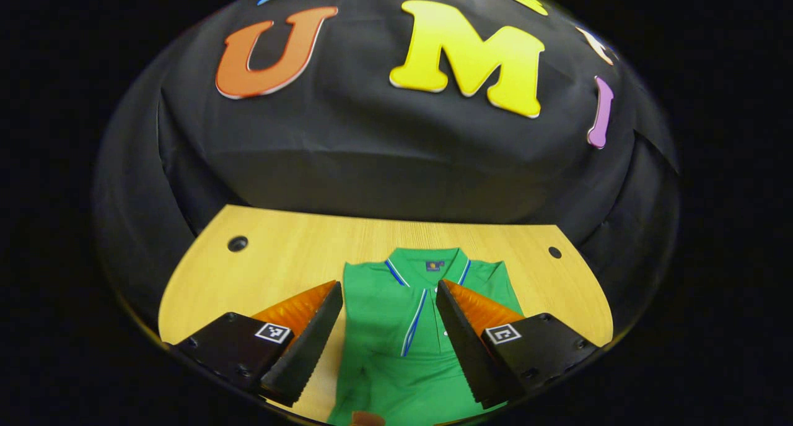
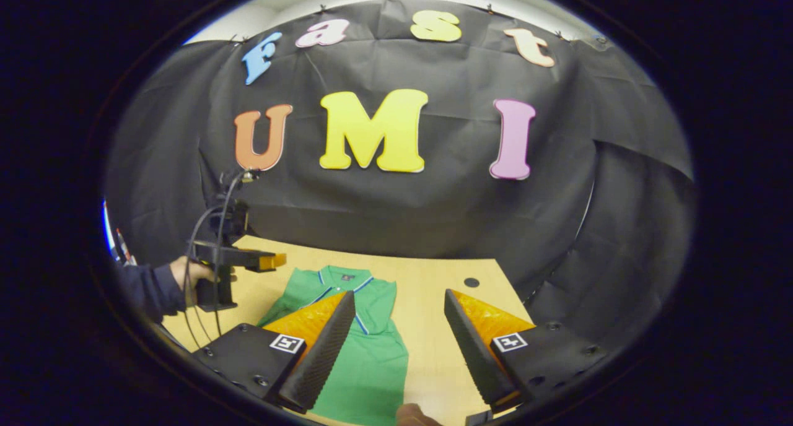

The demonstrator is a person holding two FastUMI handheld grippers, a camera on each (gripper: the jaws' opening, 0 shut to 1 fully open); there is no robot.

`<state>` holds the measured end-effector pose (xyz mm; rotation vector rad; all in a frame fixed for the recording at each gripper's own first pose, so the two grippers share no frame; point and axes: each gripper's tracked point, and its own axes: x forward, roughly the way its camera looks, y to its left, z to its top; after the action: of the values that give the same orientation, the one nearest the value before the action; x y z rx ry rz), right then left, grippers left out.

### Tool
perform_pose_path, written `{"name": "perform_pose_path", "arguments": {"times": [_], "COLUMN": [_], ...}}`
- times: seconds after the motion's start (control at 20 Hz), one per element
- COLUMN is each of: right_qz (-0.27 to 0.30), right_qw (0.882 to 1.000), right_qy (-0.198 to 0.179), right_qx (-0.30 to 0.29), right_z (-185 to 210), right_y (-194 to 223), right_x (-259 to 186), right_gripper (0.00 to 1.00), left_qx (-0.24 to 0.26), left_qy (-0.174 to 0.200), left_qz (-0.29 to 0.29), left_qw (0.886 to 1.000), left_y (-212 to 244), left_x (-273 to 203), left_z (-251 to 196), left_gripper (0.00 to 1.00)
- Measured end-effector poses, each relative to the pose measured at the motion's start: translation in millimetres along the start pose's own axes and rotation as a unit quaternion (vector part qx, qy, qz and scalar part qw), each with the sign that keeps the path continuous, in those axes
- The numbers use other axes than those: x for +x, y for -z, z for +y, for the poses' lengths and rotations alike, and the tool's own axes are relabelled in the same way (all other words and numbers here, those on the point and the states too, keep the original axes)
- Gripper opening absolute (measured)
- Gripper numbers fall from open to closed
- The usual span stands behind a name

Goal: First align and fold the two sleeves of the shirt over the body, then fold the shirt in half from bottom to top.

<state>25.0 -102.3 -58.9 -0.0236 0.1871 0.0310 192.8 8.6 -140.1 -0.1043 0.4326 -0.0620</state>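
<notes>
A green polo shirt (image 1: 396,345) with blue-and-white trim lies flat on the wooden table (image 1: 279,259), collar at the far end. Its side edges run straight and no sleeve sticks out. My left gripper (image 1: 389,283) hovers open over the shirt's chest, one finger near each side of the placket, nothing between them. In the right gripper view the shirt (image 2: 365,358) lies left of centre, and my right gripper (image 2: 398,293) is open over its right edge and the bare table. The left gripper (image 2: 279,260), held by a hand (image 2: 189,271), hangs above the shirt's collar corner.
The table (image 2: 433,314) has a round cable hole at each far corner (image 1: 237,243) (image 1: 554,252). Black cloth walls close in behind and beside it. A cable (image 2: 210,240) loops up from the left gripper. Bare wood lies on both sides of the shirt.
</notes>
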Motion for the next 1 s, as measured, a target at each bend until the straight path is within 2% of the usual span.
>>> {"name": "perform_pose_path", "arguments": {"times": [0.15,0.35,0.5,0.6,0.8,1.0], "right_qz": [-0.001,0.013,0.023,0.044,0.105,0.181], "right_qw": [1.000,1.000,1.000,0.999,0.994,0.983], "right_qy": [-0.010,-0.014,-0.015,-0.017,-0.025,-0.039], "right_qx": [0.006,0.016,0.010,0.006,0.000,0.010], "right_z": [11,17,23,27,32,40], "right_y": [9,21,34,53,102,158], "right_x": [1,5,9,14,22,22], "right_gripper": [0.92,0.94,0.92,0.94,0.92,0.94], "left_qx": [0.001,-0.013,0.001,0.006,-0.006,0.006], "left_qy": [-0.003,-0.005,-0.042,-0.042,-0.034,-0.040], "left_qz": [-0.051,-0.060,-0.062,-0.048,0.023,0.082], "left_qw": [0.999,0.998,0.997,0.998,0.999,0.996], "left_y": [-23,-8,16,37,108,177], "left_x": [-51,-98,-125,-135,-145,-152], "left_z": [4,18,49,52,57,57], "left_gripper": [0.98,0.98,0.99,0.99,0.99,1.00]}}
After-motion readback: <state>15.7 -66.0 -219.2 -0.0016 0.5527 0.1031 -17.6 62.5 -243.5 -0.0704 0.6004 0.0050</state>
